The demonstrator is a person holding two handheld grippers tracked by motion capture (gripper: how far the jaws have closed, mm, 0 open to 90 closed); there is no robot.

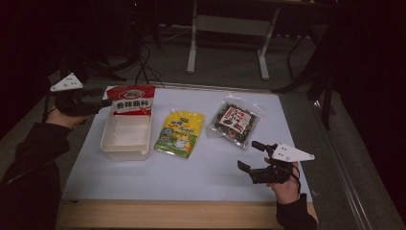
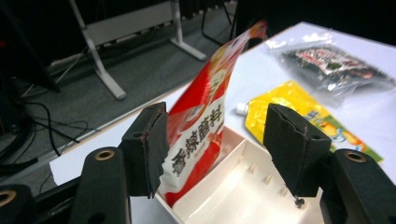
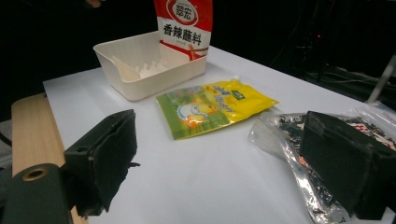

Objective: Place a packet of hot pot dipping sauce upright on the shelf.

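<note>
A red seasoning pouch [image 1: 133, 99] stands upright at the far end of a white plastic bin [image 1: 119, 148]. My left gripper [image 1: 102, 103] reaches in from the left at pouch height. In the left gripper view the pouch [image 2: 201, 130] sits between the jaws of this gripper [image 2: 217, 126]; its edge is next to the left pad and the right pad stands well clear, so the gripper is open. A yellow spouted pouch [image 1: 179, 134] and a clear seaweed packet [image 1: 233, 120] lie flat to the right. My right gripper [image 1: 251, 155] hovers open and empty near the front right.
The white table top ends in a wooden front edge [image 1: 167, 215]. Behind the table are a metal stand [image 1: 230, 28] and floor cables [image 1: 143, 62]. In the right gripper view the yellow pouch [image 3: 215, 105] and the seaweed packet [image 3: 280, 133] lie just ahead.
</note>
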